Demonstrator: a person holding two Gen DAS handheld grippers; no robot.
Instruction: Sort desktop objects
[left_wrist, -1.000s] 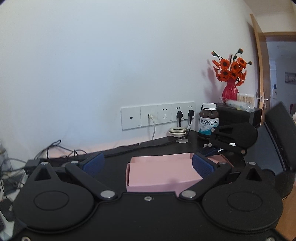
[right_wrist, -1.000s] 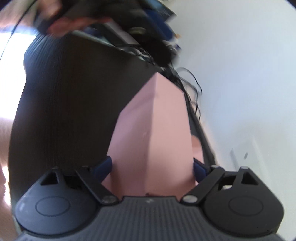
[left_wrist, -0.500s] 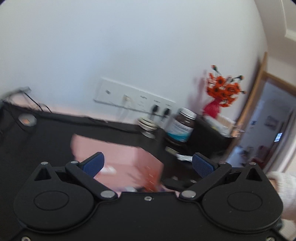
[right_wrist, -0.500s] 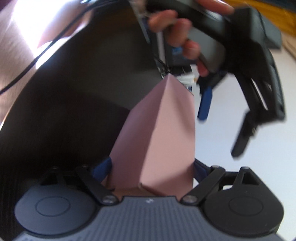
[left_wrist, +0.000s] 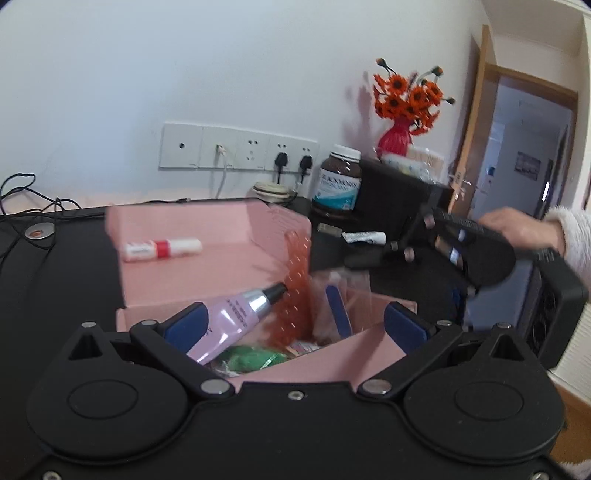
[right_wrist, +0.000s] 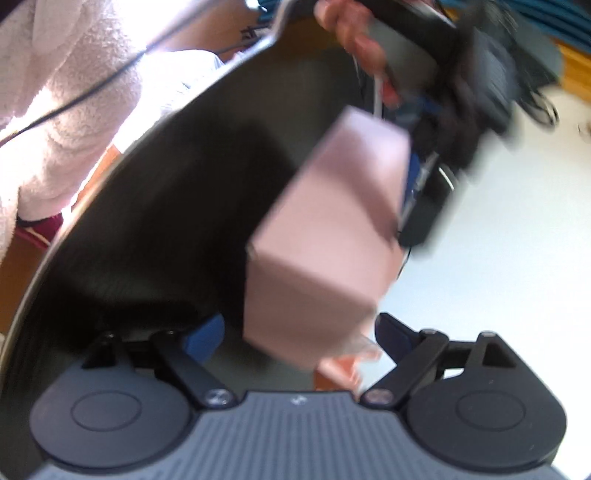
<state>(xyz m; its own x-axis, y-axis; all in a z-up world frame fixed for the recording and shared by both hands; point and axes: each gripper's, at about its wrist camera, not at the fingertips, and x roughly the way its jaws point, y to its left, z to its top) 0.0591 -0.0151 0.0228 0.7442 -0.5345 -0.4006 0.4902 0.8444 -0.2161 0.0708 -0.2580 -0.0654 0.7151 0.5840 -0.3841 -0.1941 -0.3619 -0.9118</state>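
A pink box (left_wrist: 207, 229) stands open on the black desk. A white-and-red tube (left_wrist: 162, 247) lies on its raised back part. A purple tube (left_wrist: 236, 321), a green packet (left_wrist: 251, 360), an orange beaded piece (left_wrist: 295, 295) and a blue file (left_wrist: 338, 314) fill its front part. My left gripper (left_wrist: 295, 325) is open just over that front part, its pads pressing on nothing. In the right wrist view the blurred pink box (right_wrist: 332, 229) sits tilted between the wide fingers of my right gripper (right_wrist: 299, 332). A dark gap shows beside the left pad.
A brown supplement bottle (left_wrist: 338, 181), a red vase of orange flowers (left_wrist: 400, 136) and a black case (left_wrist: 399, 192) stand at the back right. Wall sockets (left_wrist: 236, 147) hold plugs, and cables (left_wrist: 33, 210) trail at the left. A hand (left_wrist: 517, 225) holds the other tool at the right.
The left view has dropped onto the box, and its open inside now shows. The right gripper has rolled. The box, snug between its pads before, now looks tilted and narrower.
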